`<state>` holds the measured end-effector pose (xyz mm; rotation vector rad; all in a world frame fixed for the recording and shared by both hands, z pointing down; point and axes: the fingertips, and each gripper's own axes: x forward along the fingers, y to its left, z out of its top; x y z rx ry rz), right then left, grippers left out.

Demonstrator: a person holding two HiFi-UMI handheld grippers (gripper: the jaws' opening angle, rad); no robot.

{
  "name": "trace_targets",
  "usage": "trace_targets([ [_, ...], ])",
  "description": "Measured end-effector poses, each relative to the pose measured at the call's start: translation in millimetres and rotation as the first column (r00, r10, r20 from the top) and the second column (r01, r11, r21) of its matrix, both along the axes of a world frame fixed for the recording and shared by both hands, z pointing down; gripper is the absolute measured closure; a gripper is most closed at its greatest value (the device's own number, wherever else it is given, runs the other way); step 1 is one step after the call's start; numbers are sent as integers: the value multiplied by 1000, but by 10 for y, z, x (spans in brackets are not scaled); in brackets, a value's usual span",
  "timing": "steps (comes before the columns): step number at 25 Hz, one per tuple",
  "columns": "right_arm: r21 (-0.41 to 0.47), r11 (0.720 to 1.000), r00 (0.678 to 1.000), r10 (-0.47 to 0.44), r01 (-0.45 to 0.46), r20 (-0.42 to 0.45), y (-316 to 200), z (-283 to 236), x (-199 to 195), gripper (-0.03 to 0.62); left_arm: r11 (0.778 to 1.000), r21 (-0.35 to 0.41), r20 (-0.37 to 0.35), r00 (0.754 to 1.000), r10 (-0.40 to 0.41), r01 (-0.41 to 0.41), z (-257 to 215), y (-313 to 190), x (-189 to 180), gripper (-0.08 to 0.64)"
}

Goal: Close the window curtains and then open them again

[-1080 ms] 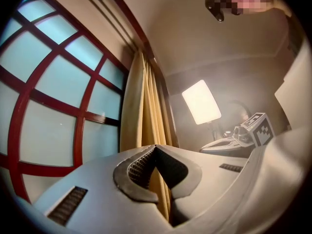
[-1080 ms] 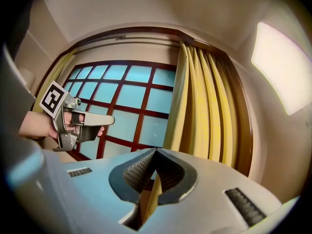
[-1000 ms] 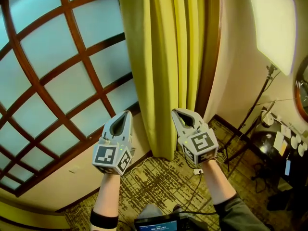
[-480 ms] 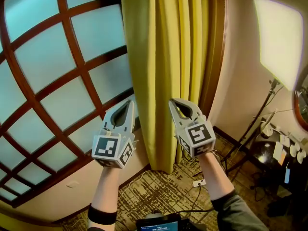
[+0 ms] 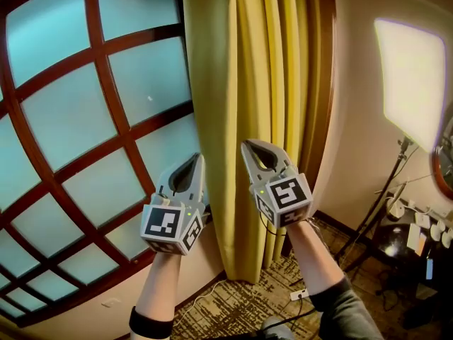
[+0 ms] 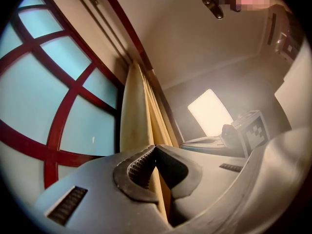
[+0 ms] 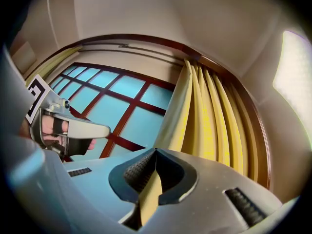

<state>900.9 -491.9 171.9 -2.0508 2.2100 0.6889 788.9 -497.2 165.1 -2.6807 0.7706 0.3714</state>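
Left of the curtain, the window is fully bare, its red-brown lattice and frosted panes uncovered. The curtain hangs bunched in tight yellow folds by the dark frame post, so I judge the closing pull has not begun.

My left tool now sits just left of the curtain's free edge, in front of the glass. Over the last second I have lifted it from near the curtain's hem to partway up its length. In the left gripper view its jaws meet at the tips. Only a sliver of curtain shows through the hollow behind them, so it is closed and empty.

My right tool has risen with it. It now stands before the curtain's front folds, close to the cloth, though I cannot tell whether it touches. The right gripper view shows its jaws pressed together on nothing, with the yellow folds running up behind them.

Right of the curtain, a bright light panel on a stand glows against the wall. Much less of the patterned carpet under the curtain shows than a second ago.

This rise reads to me as an approach. Both tools are up where a grip on the free edge makes sense, but at least one must open first. Then I can take the edge and draw it leftward across the glass.
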Motion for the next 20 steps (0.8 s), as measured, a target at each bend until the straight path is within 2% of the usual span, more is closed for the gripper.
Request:
trace_targets([
  [3,68,998,1000,8,-8,-12,-191,-318,85,561,1000,26,1,1000,-12,12,-149,-67,84,560],
  [10,151,988,999,-30,35,-34,-678,-862,170,281,990,81,-14,993,-116,117,-414,-336,144,560],
  [13,147,988,999,-38,40,-17,-887,-956,256,206,983,84,-19,987,-160,161,-482,-446,134,560],
  [15,151,987,999,-46,45,1,-1030,-1032,316,185,980,74,-28,982,-185,186,-563,-492,132,560],
  [20,163,985,998,-65,61,22,-1274,-1308,388,181,964,109,-22,970,-242,243,-617,-672,143,560],
])
